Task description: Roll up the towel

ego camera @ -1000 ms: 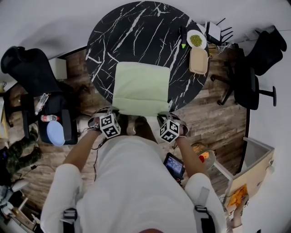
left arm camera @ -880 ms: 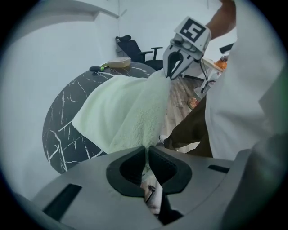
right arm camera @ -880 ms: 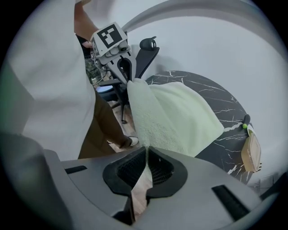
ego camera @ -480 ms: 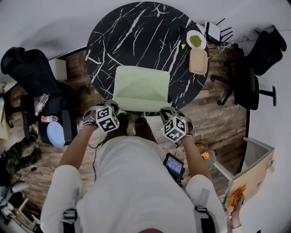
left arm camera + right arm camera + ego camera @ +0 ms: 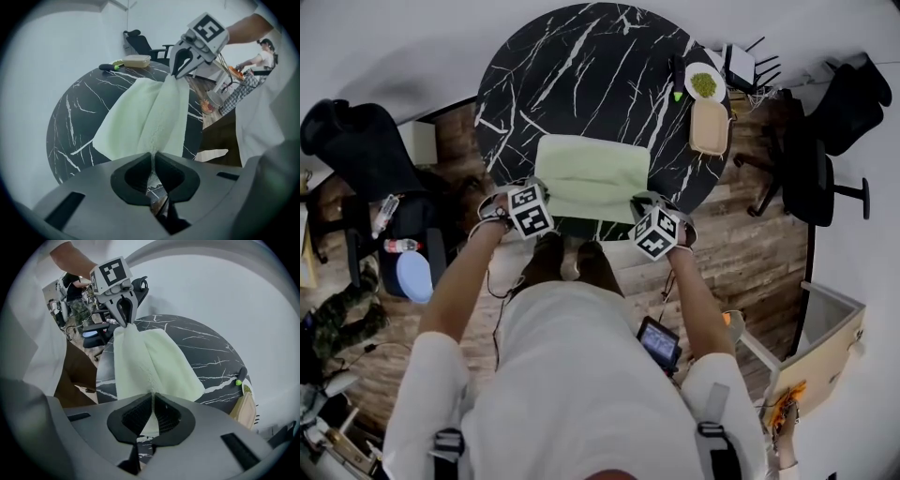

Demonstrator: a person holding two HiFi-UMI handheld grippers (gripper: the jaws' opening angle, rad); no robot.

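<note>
- left gripper and right gripper, jaws nearly together, each pinch a near corner of the towel.
- near edge is lifted; no roll formed yet, so all rolling remains.

free: table far half | blocked: towel near edge; tray; plate right rim

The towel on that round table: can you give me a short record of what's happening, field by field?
towel: pale green, far part lying on the black marble table, near edge lifted
left gripper: shut on the towel's near left corner
right gripper: shut on the near right corner
also on table: tan container at the far right edge
roll: none formed yet that I can see
</note>
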